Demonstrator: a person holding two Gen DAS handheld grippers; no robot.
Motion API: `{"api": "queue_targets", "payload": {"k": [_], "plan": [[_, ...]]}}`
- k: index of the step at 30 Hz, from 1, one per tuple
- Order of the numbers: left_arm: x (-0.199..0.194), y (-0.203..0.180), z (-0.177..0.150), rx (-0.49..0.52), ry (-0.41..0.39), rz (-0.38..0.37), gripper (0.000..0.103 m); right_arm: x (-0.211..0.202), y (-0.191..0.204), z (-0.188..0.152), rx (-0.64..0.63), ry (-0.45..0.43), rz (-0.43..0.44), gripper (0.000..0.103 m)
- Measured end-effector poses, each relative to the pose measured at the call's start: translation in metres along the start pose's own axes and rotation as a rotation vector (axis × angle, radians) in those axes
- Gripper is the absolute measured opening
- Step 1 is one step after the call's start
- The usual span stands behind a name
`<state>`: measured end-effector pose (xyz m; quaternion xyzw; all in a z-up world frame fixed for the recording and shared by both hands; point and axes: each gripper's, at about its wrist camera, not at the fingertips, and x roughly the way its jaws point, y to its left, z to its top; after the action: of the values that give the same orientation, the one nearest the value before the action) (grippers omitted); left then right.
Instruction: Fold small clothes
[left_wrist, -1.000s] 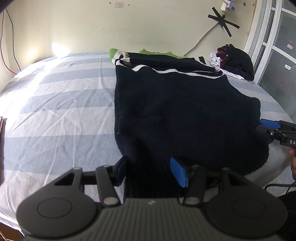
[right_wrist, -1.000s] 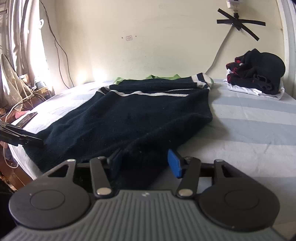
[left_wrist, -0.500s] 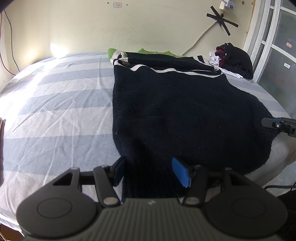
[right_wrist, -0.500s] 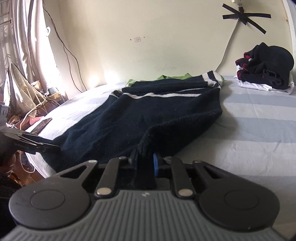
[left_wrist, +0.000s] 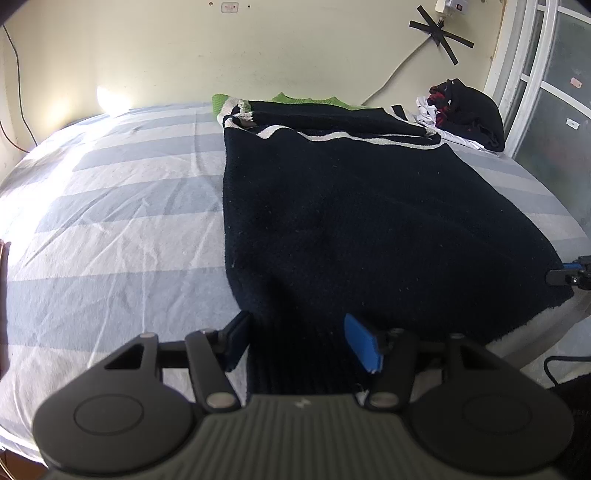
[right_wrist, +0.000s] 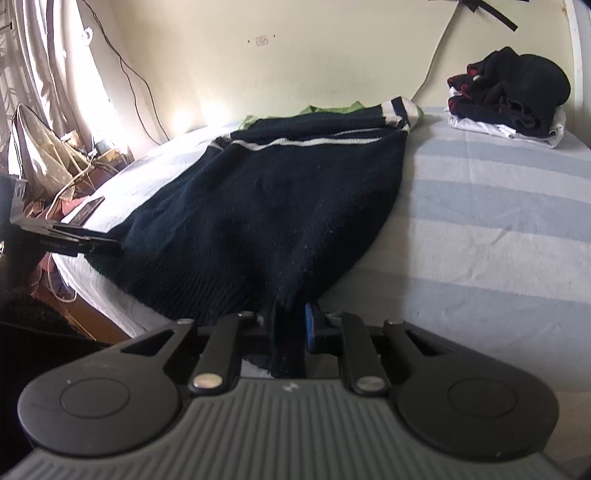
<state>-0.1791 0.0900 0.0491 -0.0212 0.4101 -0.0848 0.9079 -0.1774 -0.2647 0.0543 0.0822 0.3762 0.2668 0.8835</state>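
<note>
The left hand-held gripper (left_wrist: 301, 341) sits at the near left corner of the dark navy knitted sweater with white stripes and green trim (left_wrist: 354, 218), its blue-padded fingers (left_wrist: 360, 347) spread wide on either side of the ribbed hem without pinching it. In the right wrist view the same tool shows side-on at the far left, its tips at the hem edge. The sweater lies spread flat on the bed with a blue-and-white striped sheet (left_wrist: 110, 229), hem toward the near edge and sleeves folded across the top by the wall. At the other near corner, the right hand-held gripper (right_wrist: 291, 326) has its fingers drawn narrow, clamped on a bunched fold of the ribbed hem that rises slightly off the sheet. Farther right, near the wall, a pile of black, red and white folded clothes (right_wrist: 509, 92) rests on the bed, well apart from the sweater.
</note>
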Motion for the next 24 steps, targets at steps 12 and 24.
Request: {"api": "queue_targets", "payload": {"k": [12, 24], "plan": [[0.0, 0.001, 0.001, -0.004, 0.013, -0.006, 0.058, -0.015, -0.042, -0.001, 0.238, -0.057, 0.095, 0.027], [0.003, -0.002, 0.002, 0.009, 0.022, -0.023, 0.07, -0.031, -0.069, -0.002, 0.304, -0.099, 0.035, 0.028]]}}
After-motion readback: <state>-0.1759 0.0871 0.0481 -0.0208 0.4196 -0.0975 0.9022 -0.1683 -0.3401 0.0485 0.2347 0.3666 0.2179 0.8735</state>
